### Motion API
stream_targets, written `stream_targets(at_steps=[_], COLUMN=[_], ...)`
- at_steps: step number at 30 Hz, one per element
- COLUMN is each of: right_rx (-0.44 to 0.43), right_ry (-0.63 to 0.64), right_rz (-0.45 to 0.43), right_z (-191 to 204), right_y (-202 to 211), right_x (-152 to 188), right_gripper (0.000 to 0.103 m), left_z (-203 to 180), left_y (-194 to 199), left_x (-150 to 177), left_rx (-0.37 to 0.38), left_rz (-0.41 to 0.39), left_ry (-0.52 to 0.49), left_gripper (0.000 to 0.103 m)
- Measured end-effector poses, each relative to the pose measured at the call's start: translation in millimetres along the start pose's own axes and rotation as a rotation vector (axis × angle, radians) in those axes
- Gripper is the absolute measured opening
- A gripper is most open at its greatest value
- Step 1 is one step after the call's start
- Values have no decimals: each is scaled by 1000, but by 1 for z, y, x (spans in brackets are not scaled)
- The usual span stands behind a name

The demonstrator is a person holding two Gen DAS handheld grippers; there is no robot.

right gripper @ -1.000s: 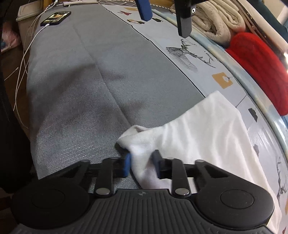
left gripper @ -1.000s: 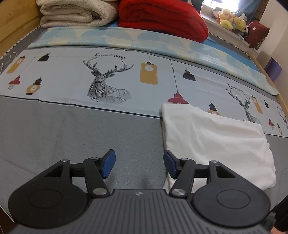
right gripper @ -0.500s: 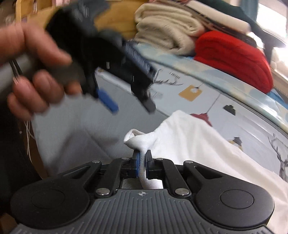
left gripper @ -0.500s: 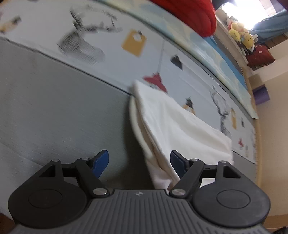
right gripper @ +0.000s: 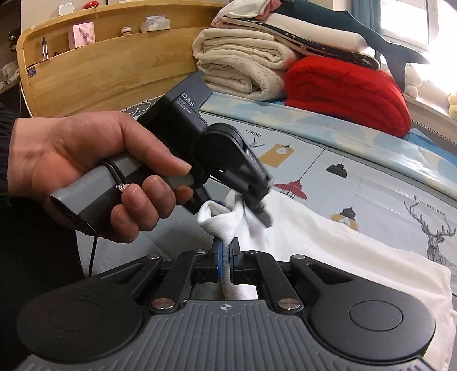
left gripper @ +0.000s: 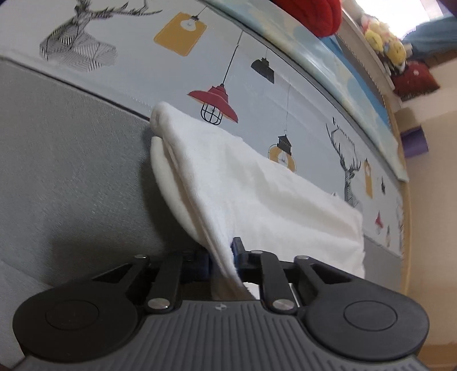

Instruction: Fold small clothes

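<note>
Left gripper now closing on white garment; earlier empty.

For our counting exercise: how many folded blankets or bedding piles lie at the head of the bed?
3. A cream blanket on the left, a red blanket to its right, and a mixed stack of folded bedding across both. More may be hidden behind.

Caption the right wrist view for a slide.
Both grippers, right and left, pinch the white garment's corner.
</note>
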State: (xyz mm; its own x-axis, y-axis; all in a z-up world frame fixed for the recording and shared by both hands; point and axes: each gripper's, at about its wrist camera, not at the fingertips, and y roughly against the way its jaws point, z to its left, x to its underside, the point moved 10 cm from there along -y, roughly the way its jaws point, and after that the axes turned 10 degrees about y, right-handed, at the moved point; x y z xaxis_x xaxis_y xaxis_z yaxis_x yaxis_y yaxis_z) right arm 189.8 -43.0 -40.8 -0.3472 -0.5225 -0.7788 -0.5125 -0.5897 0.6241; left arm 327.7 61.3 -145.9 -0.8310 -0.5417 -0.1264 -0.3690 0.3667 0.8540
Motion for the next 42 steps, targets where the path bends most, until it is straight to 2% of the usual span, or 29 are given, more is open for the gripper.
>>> stream_targets(at_steps=[7,12,15,19,22,27,33,36,37,38,40,42], right_rx=[-89,-201,-231,-220,-180,-42,155,276,313,340,394,401], right_ry=[37,73,99,106,80,5,-113,-178,-207,-245,-329,-413], right_rz=[-32,-104,-111,-94,-69,-4,60,89,116,150,245,344], right_z=[36,79,99,101,87,34,-37,-70,-81,-90,-108,-117], right_y=[-10,-17,-20,-20,-12,10,54,80,86,90,92,89], right_x=[-19,-48,-55,-52,-43,-7,53,78,88,101,130,159], right_gripper=[4,4,4,4,4,4,3,3,3,3,3,0], left_z=[27,69,79,59,29,-39,-134,-170,-173,-172,-161,-148], left_y=[59,110,121,114,98,56,26,29,30,30,24,19], left_x=[-7,-13,-14,-9,-1,27,77,99,103,104,104,101], left_rx=[-38,-129,-128,-115,-95,-14,168,288,305,303,254,210], left_rz=[-107,-212,-220,-215,-199,-147,-104,-106,-106,-109,-95,-63], left_ry=[-56,-45,-19,-63,-113,-215,-395,-464,-469,-468,-445,-408], left_gripper=[10,10,10,10,10,9,10,22,36,42,41,41])
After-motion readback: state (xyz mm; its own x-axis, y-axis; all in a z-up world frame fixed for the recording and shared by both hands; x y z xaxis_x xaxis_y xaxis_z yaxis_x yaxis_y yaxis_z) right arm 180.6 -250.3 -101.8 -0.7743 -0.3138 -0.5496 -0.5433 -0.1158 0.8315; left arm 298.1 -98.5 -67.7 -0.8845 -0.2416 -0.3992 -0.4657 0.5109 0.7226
